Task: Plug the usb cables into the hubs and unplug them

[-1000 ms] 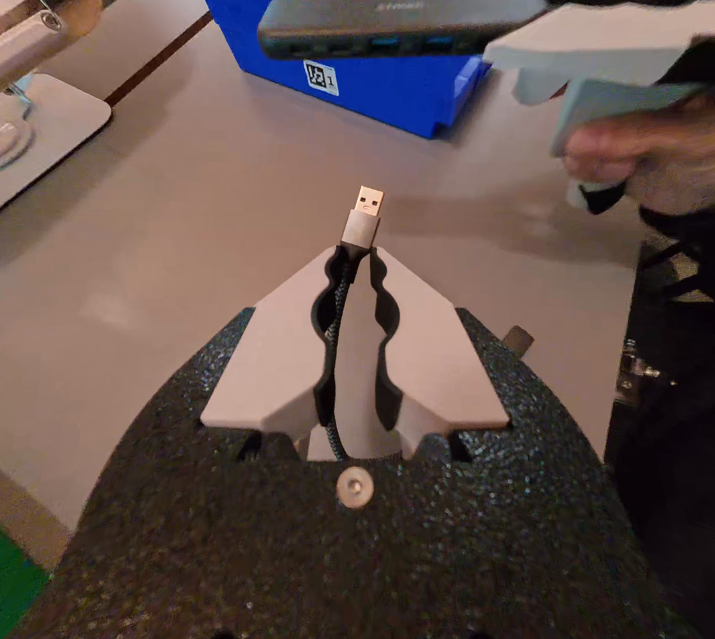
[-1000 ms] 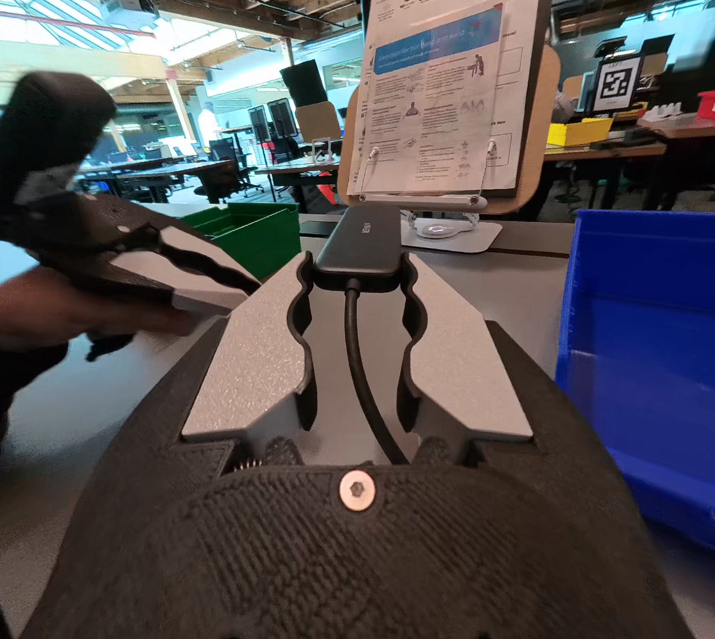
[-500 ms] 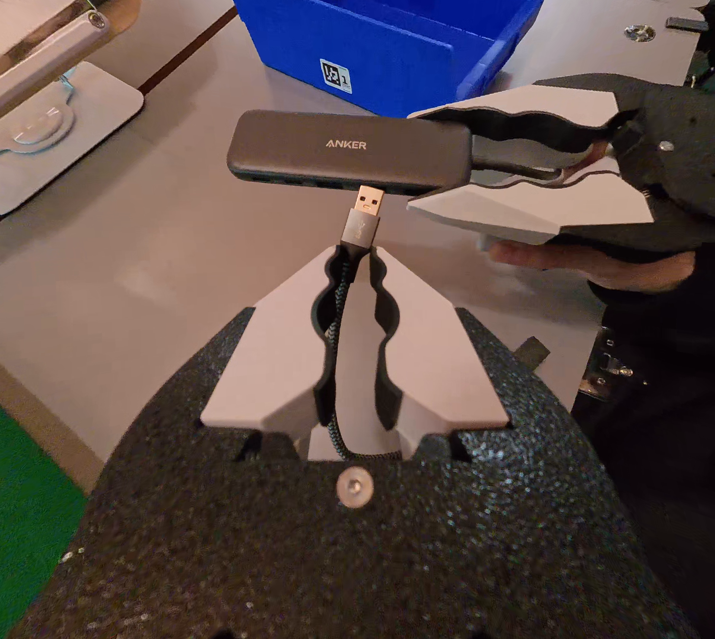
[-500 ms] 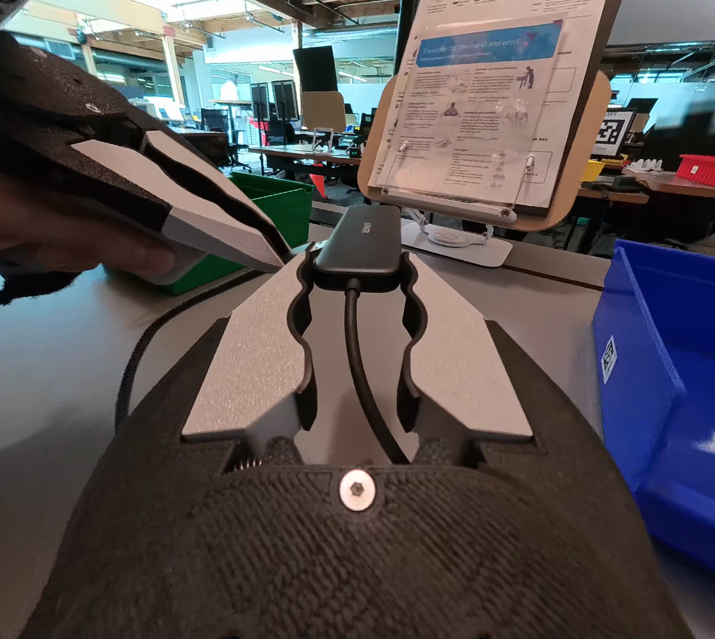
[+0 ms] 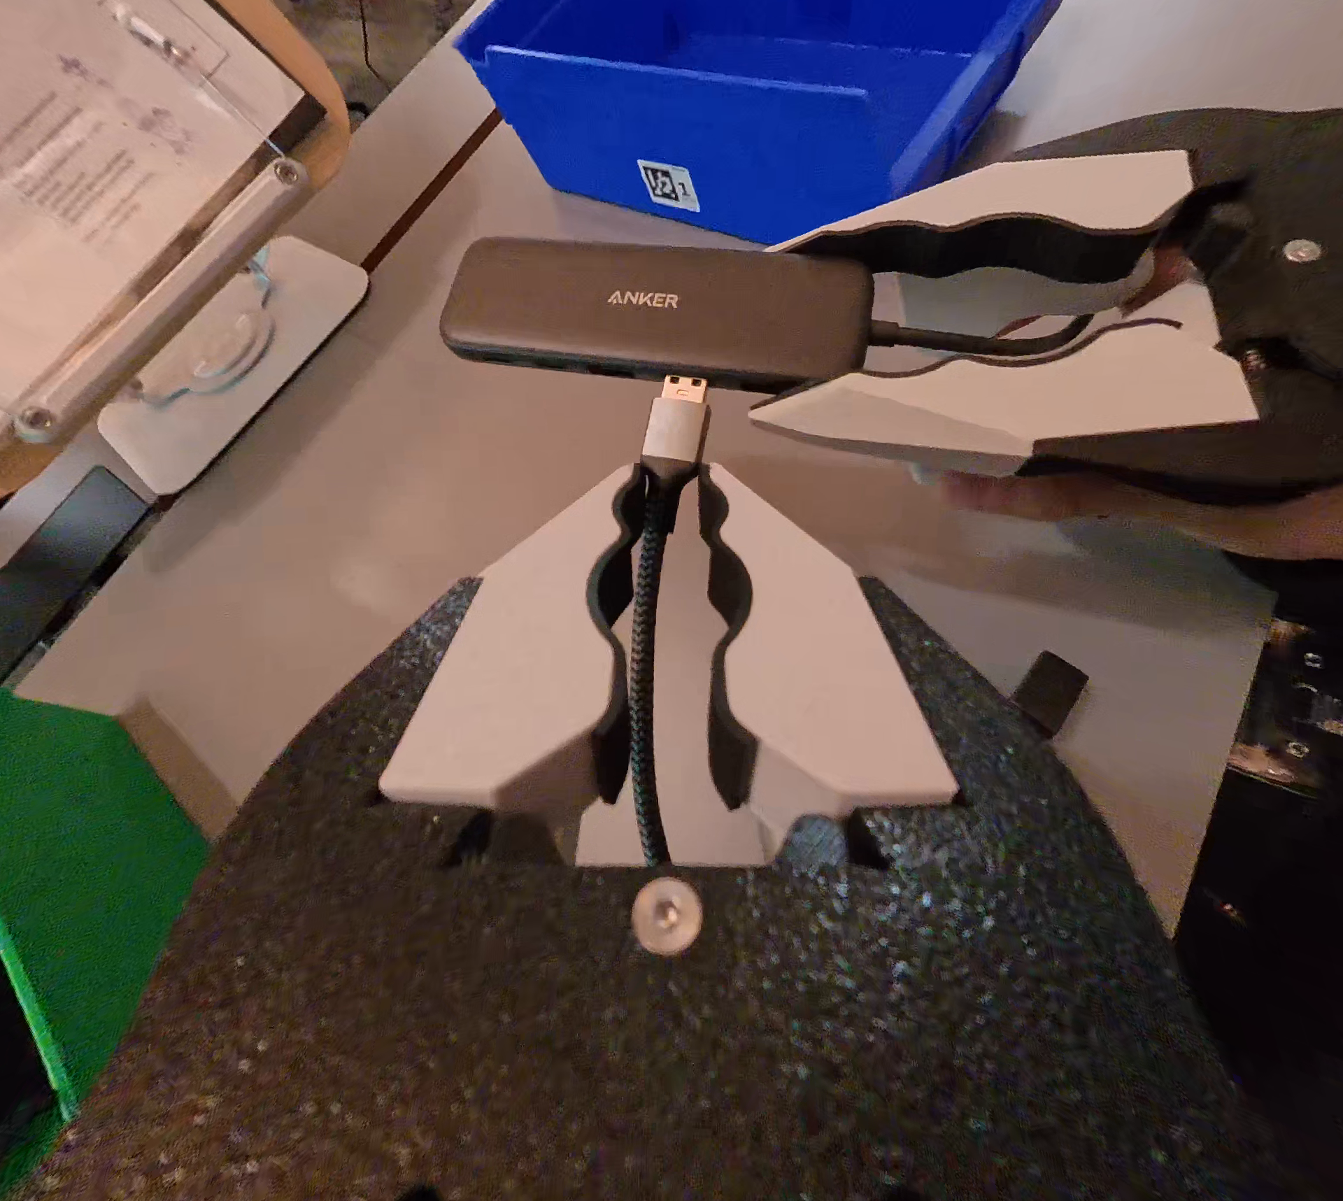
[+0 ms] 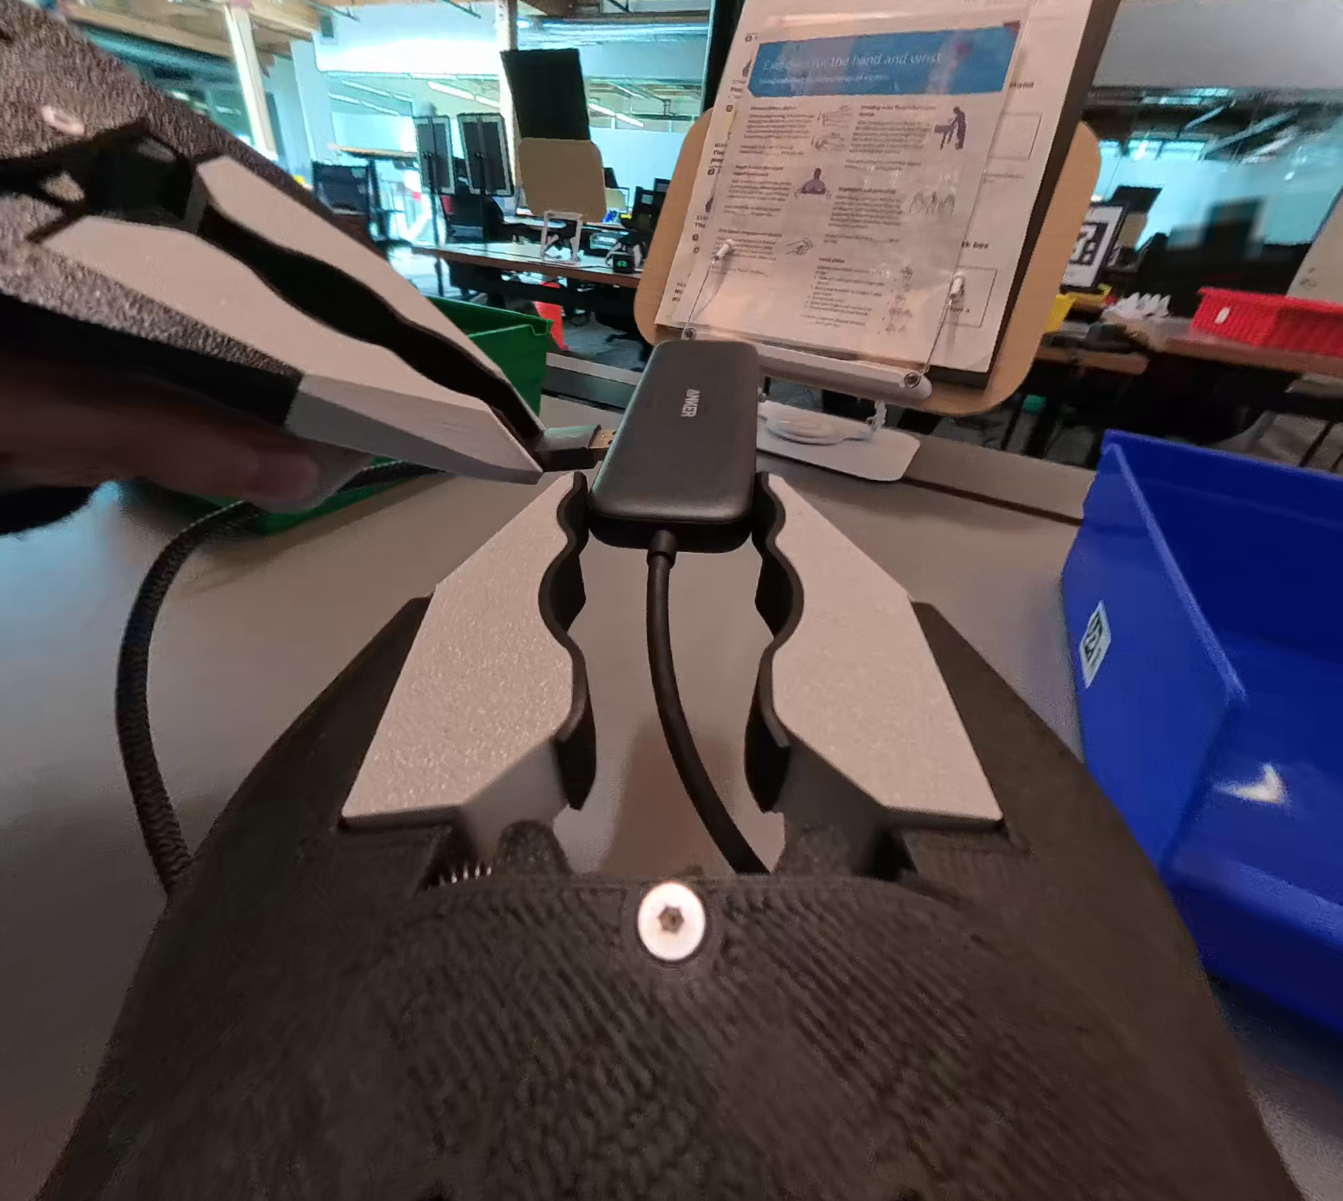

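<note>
In the left wrist view, the left gripper (image 5: 668, 476) has its fingers closed on a braided USB cable (image 5: 647, 643), just behind the silver plug (image 5: 679, 417). The plug stands out beyond the fingertips, and its metal end reaches the near edge of the dark hub (image 5: 654, 308), where the ports are. I cannot tell if the plug is already inside a port or only touching it. The right gripper (image 5: 814, 323) comes in from the right side, and its fingers are closed on the end of the hub where the hub's own black cord leaves. The hub is held in the air above the grey surface (image 5: 363, 548). A blue bin (image 5: 727, 149) stands behind the hub, and a document stand (image 5: 131, 149) is at the left.

In the right wrist view, the right gripper (image 6: 672, 497) holds the hub (image 6: 683, 432) between its fingers, which press on the two sides of its near end. The hub's black cord (image 6: 676, 694) runs back between the fingers. The left gripper (image 6: 534, 450) comes from the left and holds the plug (image 6: 578, 439) against the left side of the hub. The braided cable (image 6: 138, 657) hangs down in a curve at the left. The blue bin (image 6: 1199, 694) is at the right, a green bin (image 6: 501, 338) is behind the left gripper, and the document stand (image 6: 872, 149) rises beyond the hub.
</note>
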### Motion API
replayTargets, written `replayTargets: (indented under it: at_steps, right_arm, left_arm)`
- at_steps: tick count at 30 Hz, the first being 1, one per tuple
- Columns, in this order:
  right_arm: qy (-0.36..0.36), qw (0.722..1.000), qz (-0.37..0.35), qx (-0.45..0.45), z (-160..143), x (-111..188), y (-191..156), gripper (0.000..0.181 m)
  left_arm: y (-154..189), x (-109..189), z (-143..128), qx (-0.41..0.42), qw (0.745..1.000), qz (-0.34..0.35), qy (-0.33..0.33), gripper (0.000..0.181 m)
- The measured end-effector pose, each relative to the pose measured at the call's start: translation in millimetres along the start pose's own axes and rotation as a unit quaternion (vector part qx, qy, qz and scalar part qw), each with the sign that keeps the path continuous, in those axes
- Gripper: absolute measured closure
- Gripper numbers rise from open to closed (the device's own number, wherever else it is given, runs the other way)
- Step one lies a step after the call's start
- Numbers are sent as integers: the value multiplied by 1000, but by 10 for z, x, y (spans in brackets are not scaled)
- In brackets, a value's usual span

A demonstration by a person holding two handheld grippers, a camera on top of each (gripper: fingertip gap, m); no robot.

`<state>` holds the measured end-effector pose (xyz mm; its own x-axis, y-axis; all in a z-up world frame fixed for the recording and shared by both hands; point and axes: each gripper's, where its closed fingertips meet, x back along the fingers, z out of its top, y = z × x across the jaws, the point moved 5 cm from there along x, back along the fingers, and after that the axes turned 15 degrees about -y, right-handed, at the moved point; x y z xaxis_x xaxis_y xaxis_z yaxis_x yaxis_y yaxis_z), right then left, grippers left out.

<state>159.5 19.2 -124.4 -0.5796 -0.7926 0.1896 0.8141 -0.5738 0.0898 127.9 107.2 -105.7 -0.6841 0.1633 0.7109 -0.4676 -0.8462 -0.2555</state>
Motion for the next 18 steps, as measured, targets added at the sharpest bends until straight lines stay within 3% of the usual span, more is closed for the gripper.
replayTargets:
  at_steps: [4, 6, 8, 14, 18]
  right_arm:
    - [20, 996, 48, -78, 81, 71, 97, 137]
    - [19, 994, 63, -88, 131, 103, 115, 137]
    - [25, 991, 79, -104, 173, 123, 96, 137]
    - [35, 990, 74, -116, 182, 117, 29, 137]
    - [35, 992, 70, -98, 158, 102, 24, 137]
  left_arm:
    - [-13, 83, 83, -63, 993, -20, 97, 167]
    - [-35, 112, 95, -69, 989, -32, 126, 158]
    - [-5, 132, 110, -76, 984, -60, 152, 160]
    - [-44, 127, 130, -29, 984, -76, 161, 168]
    - [-12, 131, 141, -61, 985, -42, 156, 167]
